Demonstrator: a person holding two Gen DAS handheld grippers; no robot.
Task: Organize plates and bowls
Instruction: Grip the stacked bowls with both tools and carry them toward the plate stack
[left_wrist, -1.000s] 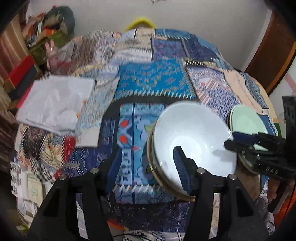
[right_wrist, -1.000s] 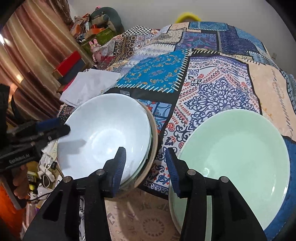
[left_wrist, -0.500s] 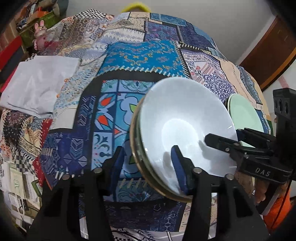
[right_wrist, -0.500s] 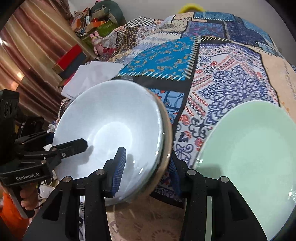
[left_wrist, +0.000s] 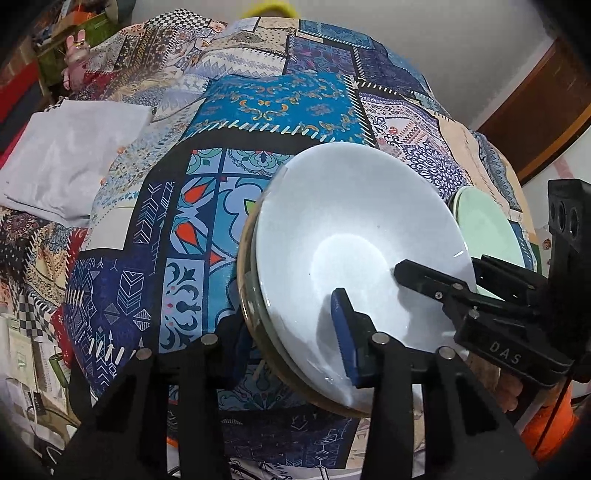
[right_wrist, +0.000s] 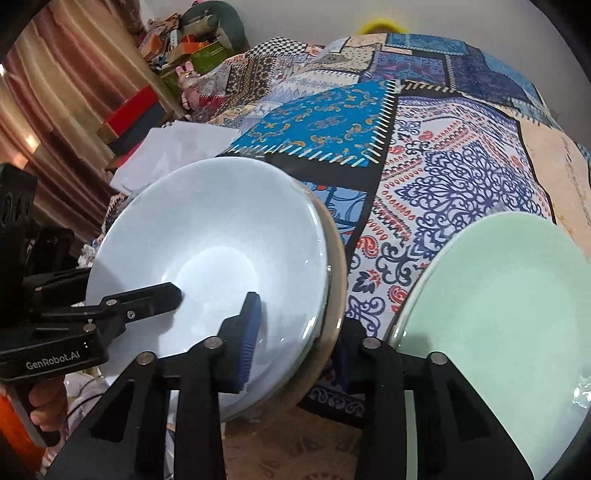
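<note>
A stack of dishes sits on the patchwork-covered table (left_wrist: 280, 99): a pale blue bowl (left_wrist: 354, 236) (right_wrist: 207, 251) on top, with a clear glass rim and a tan rim under it. My left gripper (left_wrist: 291, 343) straddles the stack's near rim. One blue pad lies inside the bowl, the other is tucked under the tan edge, and the jaws are closing. My right gripper (right_wrist: 295, 343) straddles the opposite rim the same way, also closing. Each gripper shows in the other's view (left_wrist: 439, 266) (right_wrist: 125, 284). A mint green plate (right_wrist: 498, 314) (left_wrist: 484, 225) lies beside the stack.
A folded white cloth (left_wrist: 70, 162) (right_wrist: 177, 147) lies on the table's left side. Red and dark boxes (right_wrist: 133, 114) and clutter stand beyond the left edge by a curtain. A brown door (left_wrist: 546, 107) is at the far right. A hand (right_wrist: 44, 410) holds the left gripper's handle.
Both grippers dropped toward the stack and now straddle its rim, one finger inside the bowl. Both pairs of jaws narrowed. The right gripper shifted left from the gap between stack and green plate.
</note>
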